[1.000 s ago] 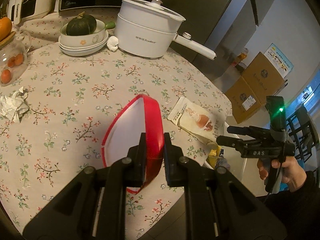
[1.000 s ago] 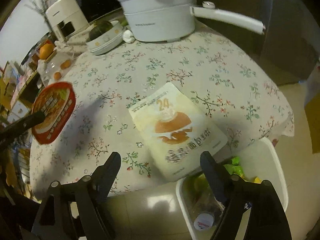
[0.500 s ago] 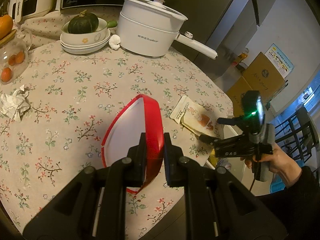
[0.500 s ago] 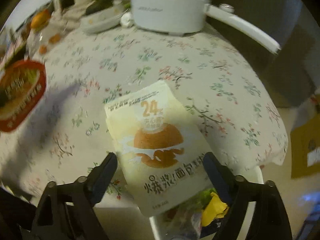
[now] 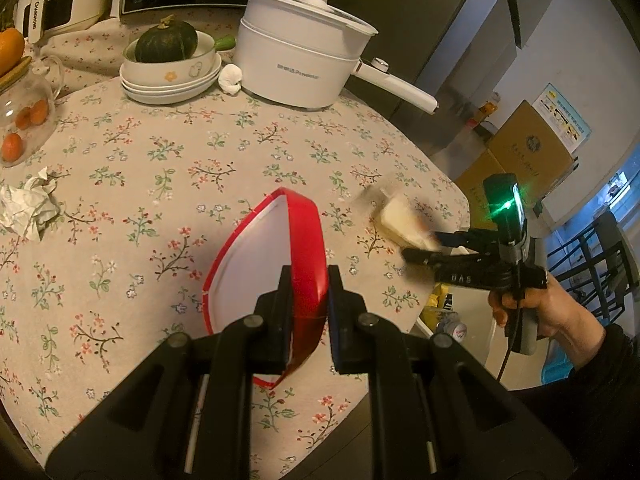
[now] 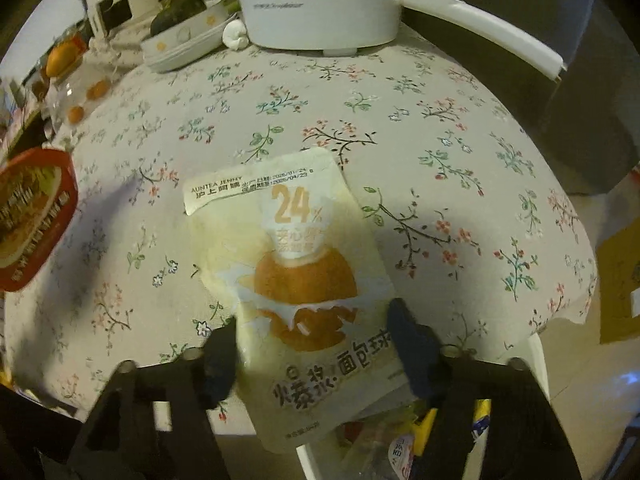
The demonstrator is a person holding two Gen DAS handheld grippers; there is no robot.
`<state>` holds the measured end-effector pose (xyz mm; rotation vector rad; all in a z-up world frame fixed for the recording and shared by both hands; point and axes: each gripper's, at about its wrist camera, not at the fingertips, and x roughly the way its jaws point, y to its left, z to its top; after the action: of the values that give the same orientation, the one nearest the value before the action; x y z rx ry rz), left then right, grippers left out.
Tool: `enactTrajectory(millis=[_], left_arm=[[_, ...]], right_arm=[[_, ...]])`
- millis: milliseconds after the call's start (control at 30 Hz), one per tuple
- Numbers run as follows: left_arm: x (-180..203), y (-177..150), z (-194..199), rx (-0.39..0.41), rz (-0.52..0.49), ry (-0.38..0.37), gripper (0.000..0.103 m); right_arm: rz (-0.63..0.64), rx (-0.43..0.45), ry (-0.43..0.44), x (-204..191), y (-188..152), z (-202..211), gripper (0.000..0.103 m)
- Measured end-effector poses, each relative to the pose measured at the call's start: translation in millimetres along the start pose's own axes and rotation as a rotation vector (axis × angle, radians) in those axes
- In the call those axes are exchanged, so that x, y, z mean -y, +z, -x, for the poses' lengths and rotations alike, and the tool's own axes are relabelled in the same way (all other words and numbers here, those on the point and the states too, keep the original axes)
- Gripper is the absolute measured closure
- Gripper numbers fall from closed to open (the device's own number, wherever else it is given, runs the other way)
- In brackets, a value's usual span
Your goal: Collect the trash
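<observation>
Left gripper (image 5: 306,280): its 2 black fingers are pinched tight on the rim of a red octagonal paper lid with a white inner face (image 5: 256,264), which stands on edge above the floral tablecloth (image 5: 168,160).
Right gripper (image 6: 316,344): fingers spread wide, 1 on either side of the lower part of a cream-coloured flat bread wrapper printed with an orange bun and "24%" (image 6: 288,248); from these views I cannot tell whether the pads touch it.
Bread wrapper: lies at the near edge of the table, its bottom end hanging past the edge over a white plastic trash bin (image 6: 536,360) that holds colourful packets.
Crumpled white tissue (image 5: 28,208): on the cloth at the far left, well apart from both grippers.
Back of table: a white electric pot with a long handle (image 5: 296,64), a small white garlic bulb (image 5: 231,78) just beside it, and stacked white bowls holding a dark green squash (image 5: 166,42).
Left edge: a glass jar with small orange fruits (image 5: 24,124).
</observation>
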<state>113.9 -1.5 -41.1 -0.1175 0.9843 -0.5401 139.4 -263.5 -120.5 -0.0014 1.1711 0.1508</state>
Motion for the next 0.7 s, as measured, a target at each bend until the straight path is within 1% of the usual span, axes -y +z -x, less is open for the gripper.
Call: enactTrajectory(millis=[33,67,100,133,300,433,633,700], left_arm=[[0,0,0,0.000,-0.001,0.000,0.087],[1,-1,0,-0.001,-0.001,0.000,0.087],[1,-1,-1,0.003,-0.001,0.000,0.087],[1,-1,-1,0.002,0.000,0.000,0.087],[5,0,-1,0.005,-0.004,-0.009,0.087],[14,1,-3,0.006,-0.015,-0.025,0.087],[32,2,-8,0.000,-0.047,-0.060,0.087],[41,2,-10,-0.003,-0.060,-0.076,0.087]], right_arm=[[-0.012,0.001,0.000,3,0,1,0.067],[-0.050,0.001,0.024,11,-1,3,0.075],[-0.076,0.000,0.043,17,-1,4,0.077],[-0.094,0.000,0.052,22,-2,7,0.082],[-0.122,0.034,0.054,30,-4,27,0.083],[-0.138,0.052,0.073,33,-10,48,0.083],[-0.154,0.081,0.085,43,-30,81,0.083],[-0.160,0.084,0.076,48,-39,90,0.083]])
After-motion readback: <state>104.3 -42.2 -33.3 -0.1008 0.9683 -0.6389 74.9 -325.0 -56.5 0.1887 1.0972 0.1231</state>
